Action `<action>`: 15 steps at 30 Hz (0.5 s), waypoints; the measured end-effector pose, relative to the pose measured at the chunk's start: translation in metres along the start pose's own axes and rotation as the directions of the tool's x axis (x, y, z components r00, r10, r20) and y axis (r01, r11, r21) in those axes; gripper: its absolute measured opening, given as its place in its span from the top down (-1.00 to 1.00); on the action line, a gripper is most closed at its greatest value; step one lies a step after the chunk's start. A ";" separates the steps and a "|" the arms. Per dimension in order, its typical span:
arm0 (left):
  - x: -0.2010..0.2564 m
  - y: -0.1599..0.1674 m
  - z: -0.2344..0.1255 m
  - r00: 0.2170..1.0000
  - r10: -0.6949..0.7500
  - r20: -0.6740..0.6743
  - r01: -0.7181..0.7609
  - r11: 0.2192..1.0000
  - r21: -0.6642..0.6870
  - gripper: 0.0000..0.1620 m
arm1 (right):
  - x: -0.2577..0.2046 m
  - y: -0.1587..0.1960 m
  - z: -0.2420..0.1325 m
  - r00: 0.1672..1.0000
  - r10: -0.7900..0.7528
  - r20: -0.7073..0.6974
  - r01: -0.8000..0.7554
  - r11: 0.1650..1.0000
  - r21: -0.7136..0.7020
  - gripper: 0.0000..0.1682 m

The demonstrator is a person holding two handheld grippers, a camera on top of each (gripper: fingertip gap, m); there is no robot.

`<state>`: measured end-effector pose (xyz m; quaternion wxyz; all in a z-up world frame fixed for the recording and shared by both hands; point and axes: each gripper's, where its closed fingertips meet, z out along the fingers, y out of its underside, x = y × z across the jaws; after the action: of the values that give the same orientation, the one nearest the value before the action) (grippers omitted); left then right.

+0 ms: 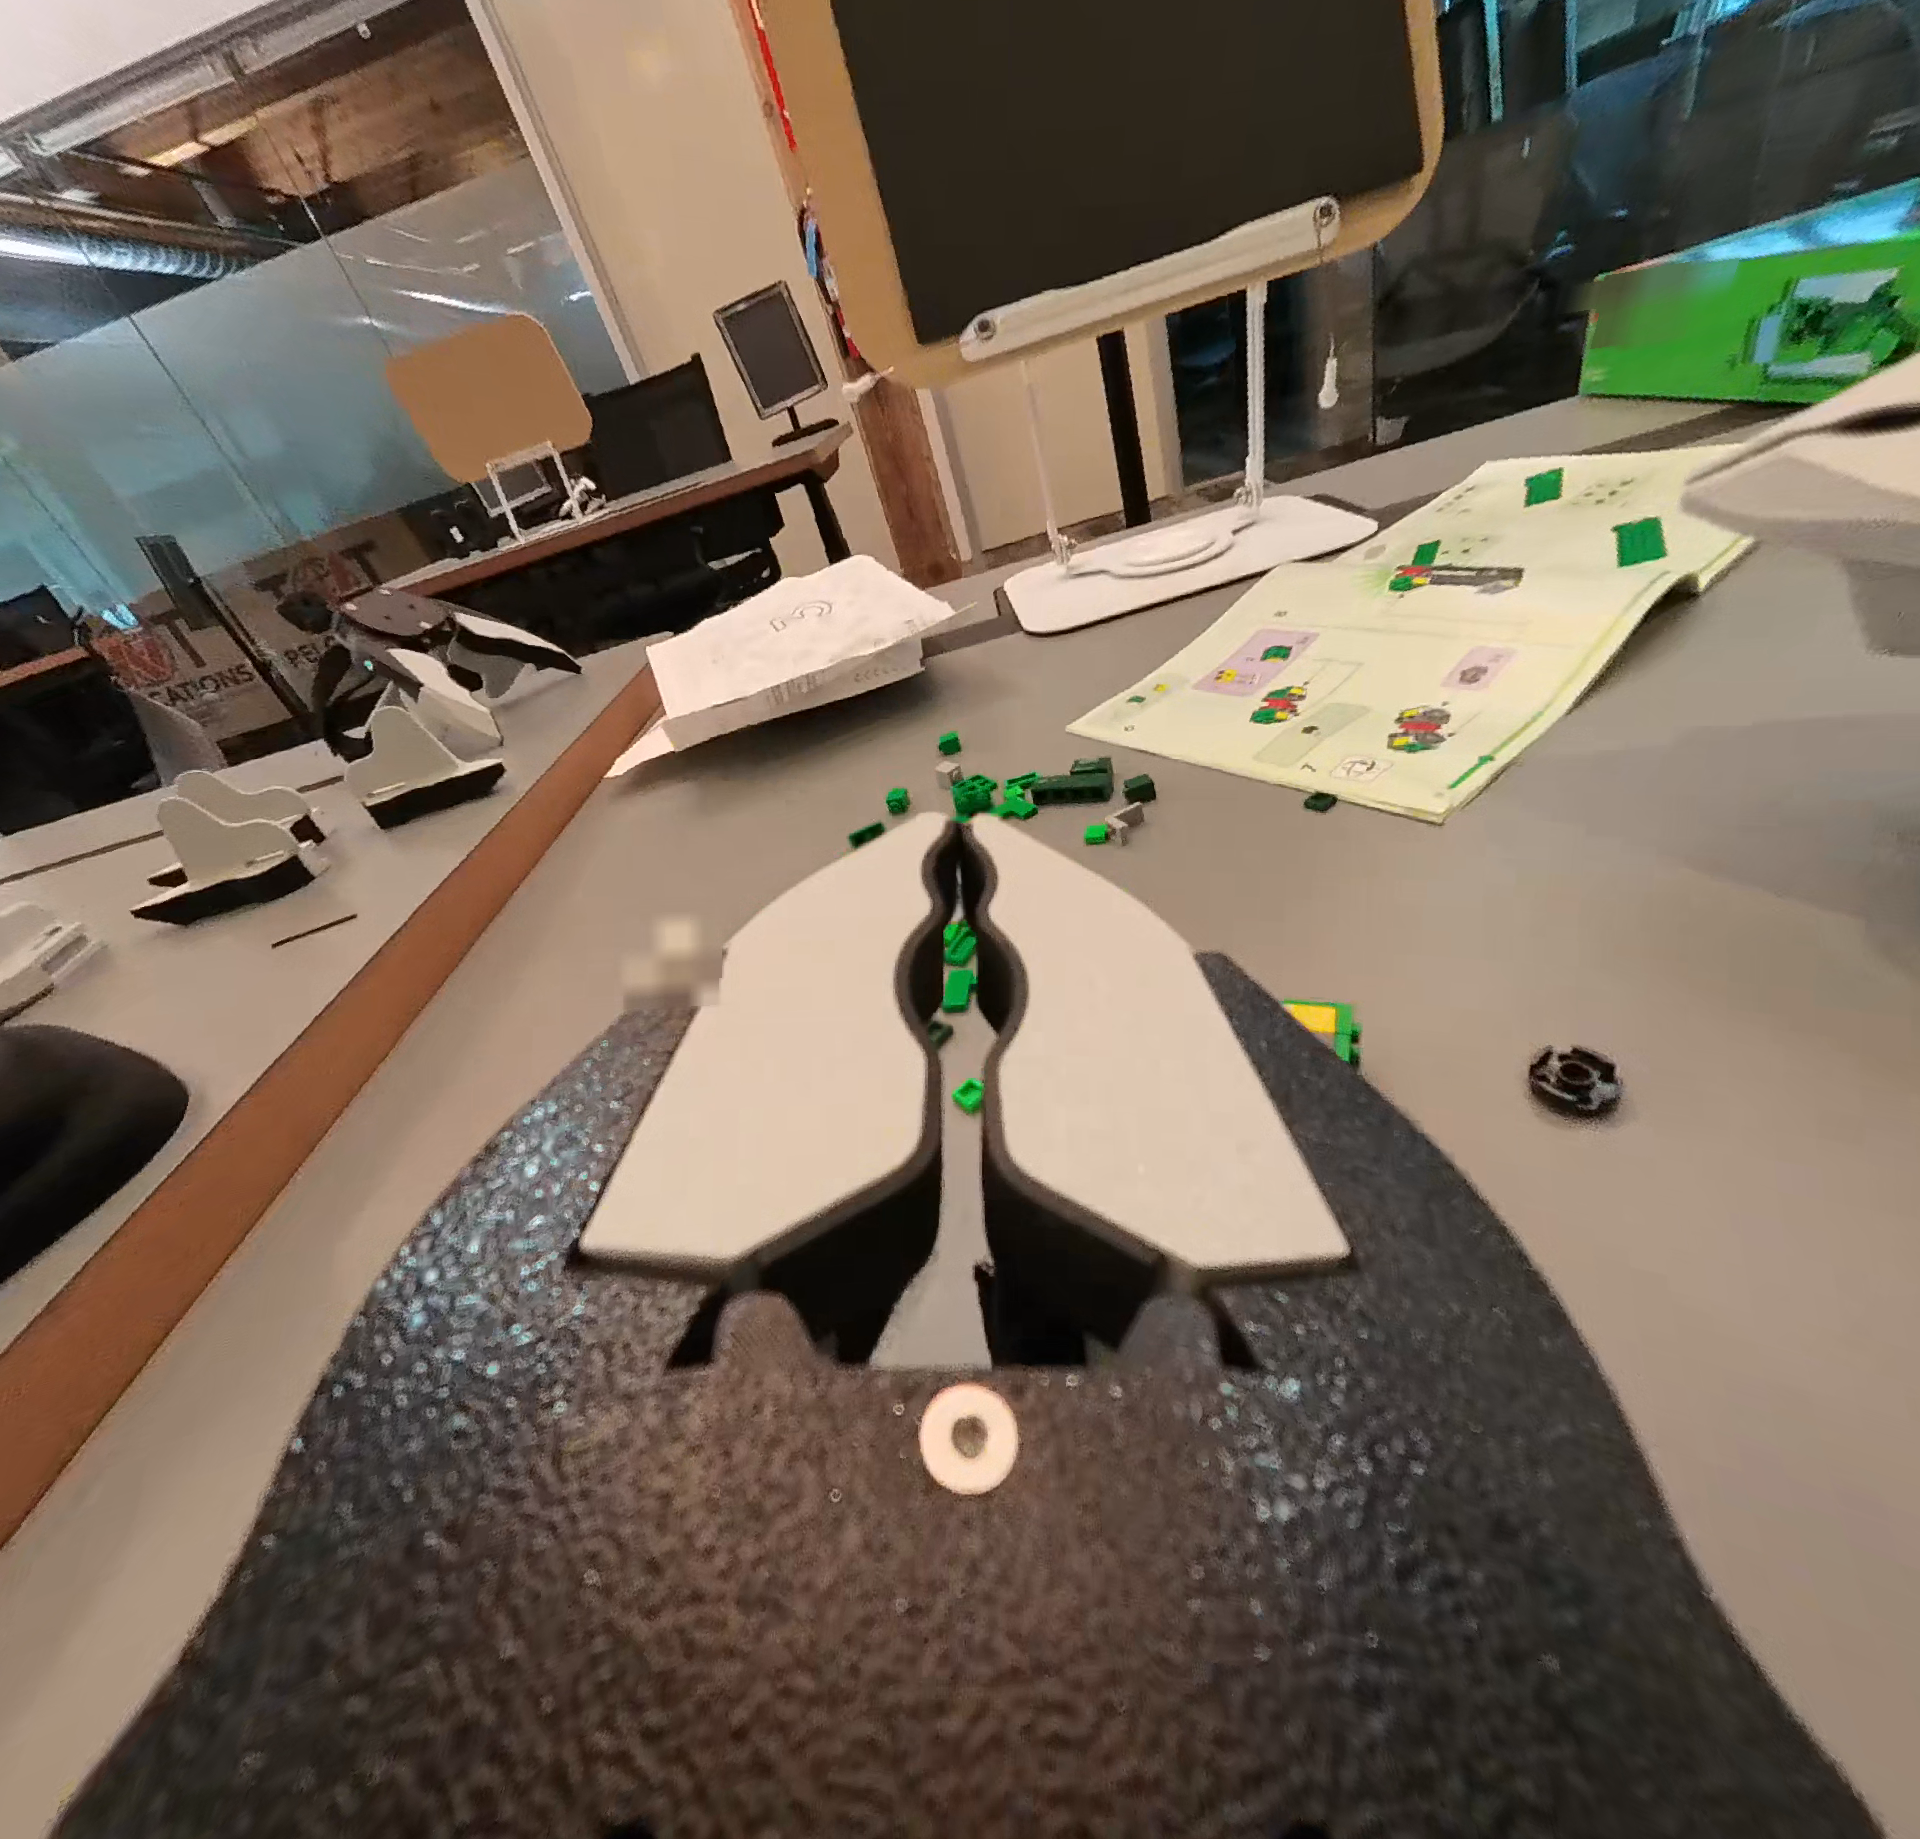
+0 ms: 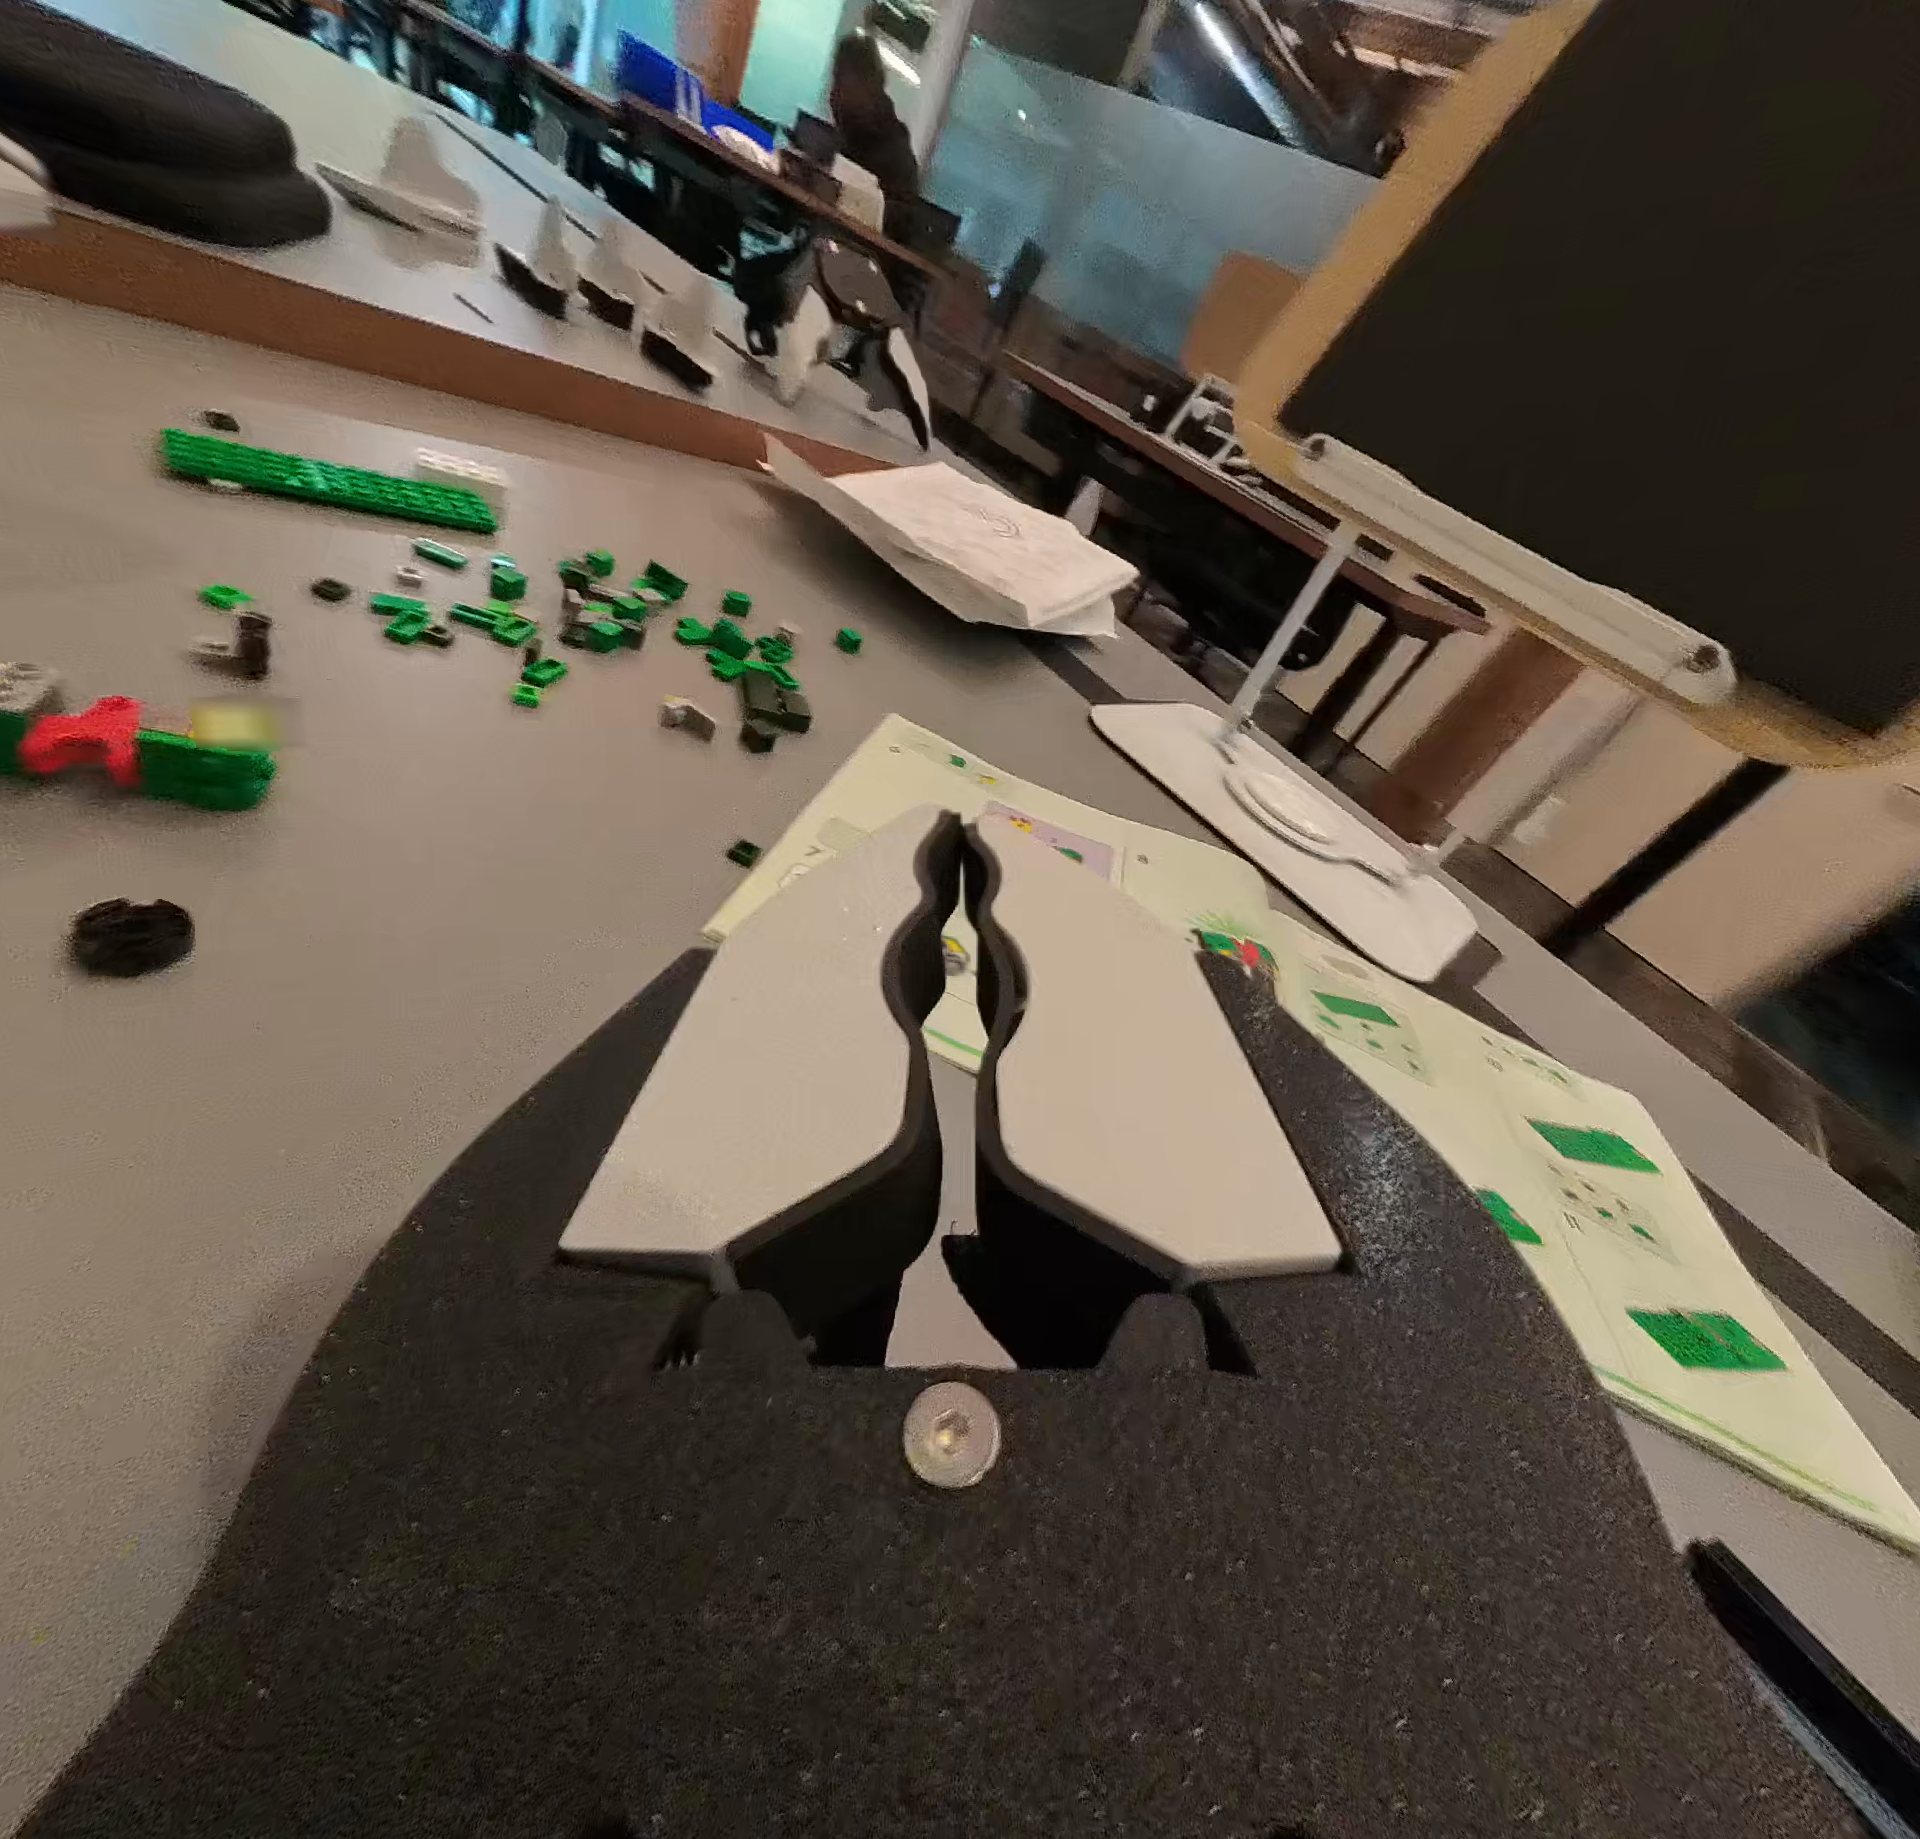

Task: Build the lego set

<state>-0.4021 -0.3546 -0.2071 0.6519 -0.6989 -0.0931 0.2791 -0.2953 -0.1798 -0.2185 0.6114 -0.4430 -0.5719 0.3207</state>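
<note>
My left gripper (image 1: 963, 833) is shut and empty, held above the grey table (image 1: 1558, 1218), pointing at a scatter of small green bricks (image 1: 1039, 787). A partly built green and yellow piece (image 1: 1325, 1026) peeks out at its right. My right gripper (image 2: 963, 833) is shut and empty, held over the open instruction booklet (image 2: 1558, 1166). In the right wrist view, loose green bricks (image 2: 613, 626) lie to the left, with a long green plate (image 2: 322, 485) behind them and a green and red partial build (image 2: 156, 750) at the far left. The booklet also shows in the left wrist view (image 1: 1403, 646).
A black round piece (image 1: 1574, 1081) lies on the table, also in the right wrist view (image 2: 130, 935). A white paper bag (image 1: 800, 651), a tablet stand (image 1: 1184, 558) with a dark screen, and a green box (image 1: 1766, 335) stand at the back. Grey gripper holders (image 1: 239, 849) sit left. Tip to tip, the grippers are about 20 cm apart. The long green plate (image 2: 322, 485) is closer to my left gripper, around 15 cm from its tips; the right tips are 30 cm off.
</note>
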 end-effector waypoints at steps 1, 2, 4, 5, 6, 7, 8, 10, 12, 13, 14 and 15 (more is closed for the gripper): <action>0.002 0.002 0.001 1.000 0.008 -0.006 -0.008 1.000 -0.012 1.00 | -0.002 -0.002 -0.001 1.000 -0.009 0.012 0.009 1.000 0.018 1.00; 0.002 0.002 0.002 1.000 0.014 -0.008 -0.014 1.000 -0.017 1.00 | -0.002 -0.003 -0.002 1.000 -0.026 0.010 0.026 0.999 0.034 1.00; 0.003 0.002 0.001 1.000 0.015 -0.013 -0.015 1.000 -0.015 1.00 | -0.001 -0.003 -0.003 0.999 -0.042 -0.010 0.043 0.998 0.037 1.00; 0.003 0.001 0.001 1.000 0.008 -0.018 -0.008 1.000 -0.009 1.00 | -0.001 -0.004 -0.004 0.999 -0.047 -0.016 0.048 0.998 0.039 1.00; 0.002 0.000 0.000 1.000 -0.005 -0.017 0.005 1.000 -0.002 1.00 | -0.001 -0.004 -0.005 0.999 -0.046 -0.015 0.046 0.998 0.041 1.00; 0.001 0.000 0.000 1.000 -0.022 -0.022 0.022 1.000 0.003 1.00 | -0.001 -0.004 -0.005 0.999 -0.041 -0.008 0.041 0.998 0.042 1.00; 0.001 0.000 0.000 0.998 -0.039 -0.039 0.039 0.999 0.003 1.00 | -0.003 -0.004 -0.005 0.999 -0.039 0.003 0.038 0.998 0.041 1.00; 0.004 0.003 0.002 0.993 -0.069 -0.097 0.067 0.997 -0.029 1.00 | -0.005 -0.004 -0.005 0.999 -0.043 0.020 0.042 0.998 0.037 1.00; 0.009 0.012 0.006 0.980 -0.067 -0.190 0.051 0.995 -0.091 1.00 | -0.009 -0.005 -0.005 0.998 -0.040 0.049 0.038 0.998 0.042 1.00; 0.014 0.017 0.009 0.963 -0.066 -0.261 0.034 0.991 -0.127 1.00 | -0.010 -0.006 -0.006 0.998 -0.036 0.055 0.033 0.998 0.046 1.00; 0.021 0.023 0.010 0.935 -0.075 -0.347 0.017 0.986 -0.167 1.00 | -0.011 -0.006 -0.006 0.998 -0.033 0.061 0.031 0.998 0.048 1.00; 0.026 0.029 0.011 0.903 -0.086 -0.421 -0.006 0.977 -0.211 1.00 | -0.012 -0.006 -0.006 0.997 -0.035 0.068 0.032 0.998 0.048 1.00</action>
<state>-0.3927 -0.3365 -0.2424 0.5856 -0.8051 0.0090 0.0943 -0.2916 -0.1941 -0.2179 0.6067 -0.4077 -0.5924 0.3388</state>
